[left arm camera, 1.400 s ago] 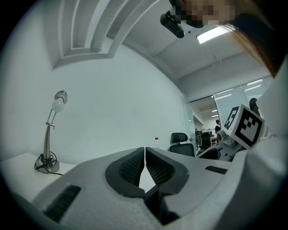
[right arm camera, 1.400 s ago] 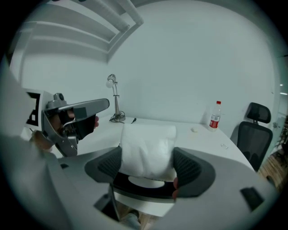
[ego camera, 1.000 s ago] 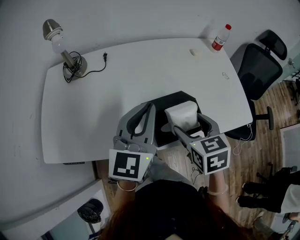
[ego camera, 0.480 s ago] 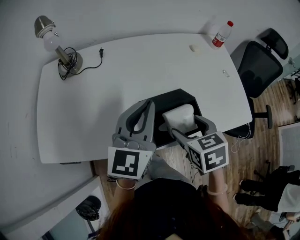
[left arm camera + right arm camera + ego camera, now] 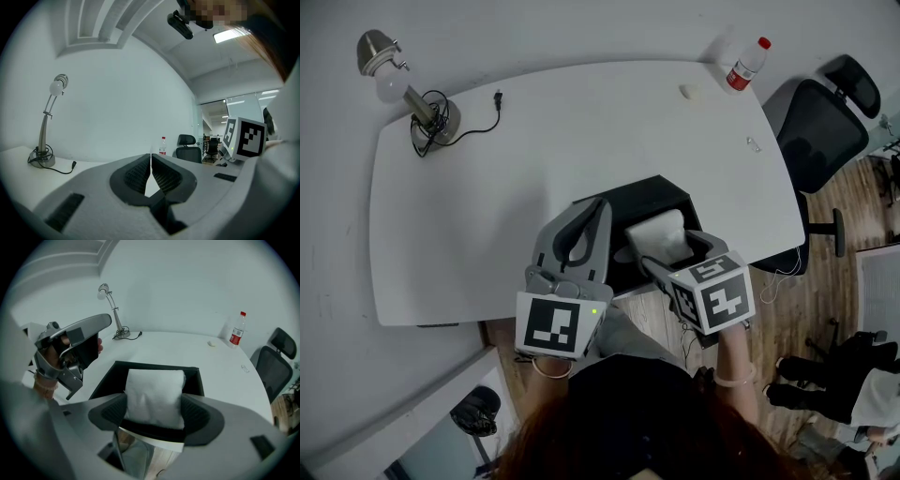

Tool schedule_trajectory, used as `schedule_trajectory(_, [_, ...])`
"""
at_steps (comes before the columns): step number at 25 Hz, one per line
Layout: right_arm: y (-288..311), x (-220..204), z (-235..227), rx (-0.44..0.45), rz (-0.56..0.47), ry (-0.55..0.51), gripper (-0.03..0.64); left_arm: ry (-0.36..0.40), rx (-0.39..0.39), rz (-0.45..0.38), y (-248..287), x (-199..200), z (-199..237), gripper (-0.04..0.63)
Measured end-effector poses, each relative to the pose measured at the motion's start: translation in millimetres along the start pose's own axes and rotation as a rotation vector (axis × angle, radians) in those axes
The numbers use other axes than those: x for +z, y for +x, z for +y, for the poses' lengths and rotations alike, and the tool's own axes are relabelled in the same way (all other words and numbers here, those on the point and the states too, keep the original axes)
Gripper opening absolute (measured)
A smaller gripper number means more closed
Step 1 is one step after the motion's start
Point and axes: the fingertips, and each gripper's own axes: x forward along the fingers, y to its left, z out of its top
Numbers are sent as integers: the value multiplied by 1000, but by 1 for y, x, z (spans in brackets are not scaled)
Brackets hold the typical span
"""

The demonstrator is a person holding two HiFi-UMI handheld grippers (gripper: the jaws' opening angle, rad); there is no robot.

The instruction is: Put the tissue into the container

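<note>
My right gripper [image 5: 154, 401] clamps the tissue [image 5: 154, 390] over the mid-frame container [image 5: 626, 201], release not yet done; my left gripper [image 5: 150, 174] is closed and empty.

Left gripper [image 5: 600, 208]: held in the left hand [image 5: 58, 350], low at the person's front and angled forward and slightly right. The jaws are closed tip to tip with nothing between them; only a thin slit shows in the left gripper view. Its marker cube [image 5: 555, 324] faces up, above the left wrist [image 5: 551, 369].

Right gripper [image 5: 671, 246]: held just beside the left gripper, angled forward and slightly left. The jaws are spread and clamp a white tissue [image 5: 154, 397] pack by its two sides. Its marker cube [image 5: 714, 295] is tilted, above the right wrist [image 5: 733, 377].

The two grippers are apart.
</note>
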Motion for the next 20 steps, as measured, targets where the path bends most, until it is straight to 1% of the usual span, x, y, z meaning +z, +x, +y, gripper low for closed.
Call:
schedule_trajectory(9, [13, -7, -1, 19, 101, -13, 379, -7, 9, 17, 5, -5, 4, 32])
schedule_trajectory(20, [22, -11, -3, 14, 170, -25, 379, -17, 20, 16, 7, -7, 11, 32])
